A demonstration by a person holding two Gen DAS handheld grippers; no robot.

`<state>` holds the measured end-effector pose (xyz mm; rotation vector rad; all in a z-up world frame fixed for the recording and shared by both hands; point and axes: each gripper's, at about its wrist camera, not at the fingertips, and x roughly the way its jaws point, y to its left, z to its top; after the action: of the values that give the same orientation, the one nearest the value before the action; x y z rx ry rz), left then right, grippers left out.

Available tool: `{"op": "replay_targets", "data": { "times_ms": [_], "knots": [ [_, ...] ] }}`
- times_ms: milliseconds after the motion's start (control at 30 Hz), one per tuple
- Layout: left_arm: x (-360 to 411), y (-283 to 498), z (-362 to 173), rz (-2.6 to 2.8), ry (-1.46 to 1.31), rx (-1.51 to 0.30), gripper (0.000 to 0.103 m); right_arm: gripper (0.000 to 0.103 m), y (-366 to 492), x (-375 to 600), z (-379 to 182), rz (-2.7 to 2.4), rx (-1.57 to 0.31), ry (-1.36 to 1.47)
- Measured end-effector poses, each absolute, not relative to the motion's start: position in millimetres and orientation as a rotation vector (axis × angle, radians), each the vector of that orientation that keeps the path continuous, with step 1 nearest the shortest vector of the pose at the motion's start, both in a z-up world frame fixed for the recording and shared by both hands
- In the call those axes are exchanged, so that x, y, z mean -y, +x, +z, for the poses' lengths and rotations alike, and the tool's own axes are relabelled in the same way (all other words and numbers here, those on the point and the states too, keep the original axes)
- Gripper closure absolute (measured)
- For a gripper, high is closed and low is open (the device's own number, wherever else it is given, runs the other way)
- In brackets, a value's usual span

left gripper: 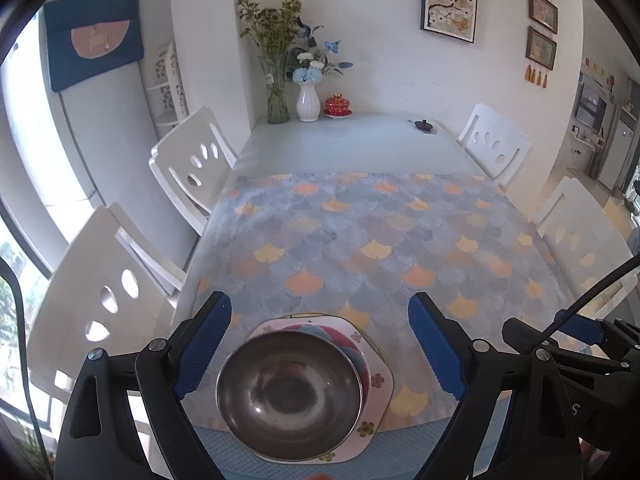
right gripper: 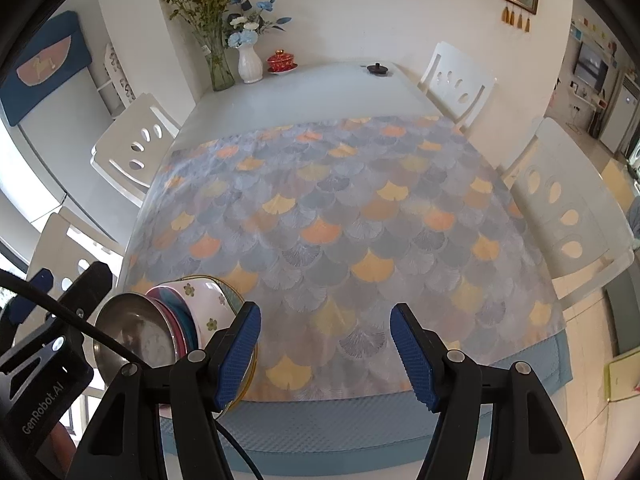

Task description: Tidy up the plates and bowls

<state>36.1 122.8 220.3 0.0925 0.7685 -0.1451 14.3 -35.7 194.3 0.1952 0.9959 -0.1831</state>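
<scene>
Left gripper (left gripper: pixel 320 344) jaws spread wide, nothing gripped; steel bowl (left gripper: pixel 289 394) sits between them, clear of both pads. Bowl nested in pink-and-teal bowl (left gripper: pixel 357 354), that on floral plate (left gripper: pixel 378 400), stack at near table (left gripper: pixel 344 140) edge. Right gripper (right gripper: pixel 325 350) jaws apart, empty; stack just left of its left jaw. Beyond jaws: fan-pattern tablecloth (right gripper: pixel 340 208). Far end: white vase (left gripper: pixel 308 102), red lidded cup (left gripper: pixel 337 105), glass vase (left gripper: pixel 277 100).
</scene>
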Motion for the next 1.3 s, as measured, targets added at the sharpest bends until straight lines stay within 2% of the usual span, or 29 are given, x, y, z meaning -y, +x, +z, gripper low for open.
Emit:
{"op": "replay_targets", "data": {
  "times_ms": [1300],
  "knots": [
    [-117.7, 29.8, 212.4, -0.168, 0.145, -0.816, 0.013, 0.038, 7.9, 30.8, 191.3, -0.226, -0.997, 0.183]
  ]
}}
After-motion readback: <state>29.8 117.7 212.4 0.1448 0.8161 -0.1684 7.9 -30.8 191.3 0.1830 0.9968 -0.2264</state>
